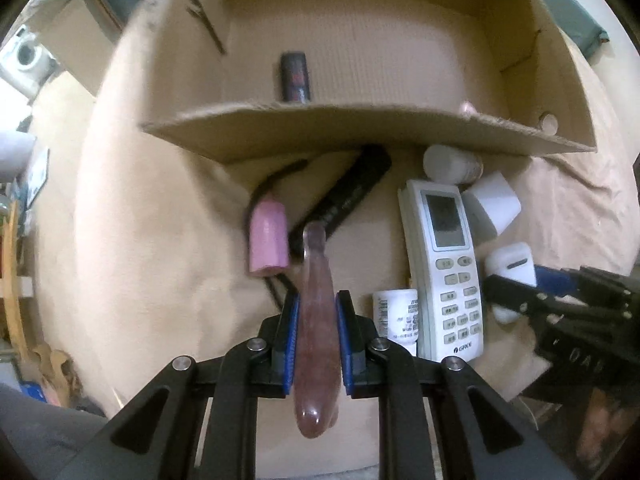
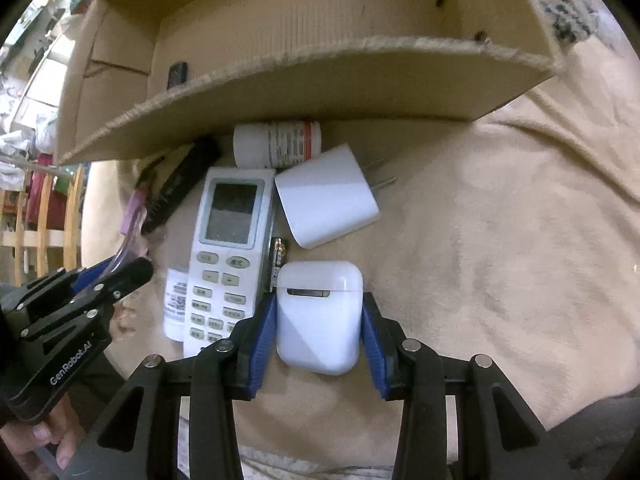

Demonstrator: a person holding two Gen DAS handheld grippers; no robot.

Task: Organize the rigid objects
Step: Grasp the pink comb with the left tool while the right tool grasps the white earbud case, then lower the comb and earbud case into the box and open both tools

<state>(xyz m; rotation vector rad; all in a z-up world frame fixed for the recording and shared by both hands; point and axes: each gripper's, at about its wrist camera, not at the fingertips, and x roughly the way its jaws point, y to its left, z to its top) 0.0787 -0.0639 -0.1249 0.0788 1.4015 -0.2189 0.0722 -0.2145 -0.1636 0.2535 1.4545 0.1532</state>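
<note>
While the left gripper (image 1: pixel 317 334) pinches a reddish-brown translucent comb-shaped plastic piece (image 1: pixel 316 320) narrowly between its blue pads, that piece stands clear of the beige cloth-covered surface (image 1: pixel 160 240), just short of the open brown cardboard box (image 1: pixel 360 132) ahead of it. Left of its fingertips lies a pink cylindrical block (image 1: pixel 269 240), and a long black bar-shaped object (image 1: pixel 344 196) sits just beyond. To do this carry well, I judge the piece should be lifted over the box's near wall before any forward push, since that wall's ragged edge is close ahead. A small black cylinder (image 1: pixel 295 77) already rests on the box floor, so the piece is best set beside it.

To the right, a white air-conditioner remote with grey buttons (image 2: pixel 228 248) and a white square plug adapter (image 2: pixel 326 200) crowd the space. The right gripper (image 2: pixel 319 328) brackets a white glossy rounded earbud case (image 2: pixel 318 316) at medium width; its pads appear to touch the case's sides. The grip should stay square, as the smooth shell probably slips easily.
</note>
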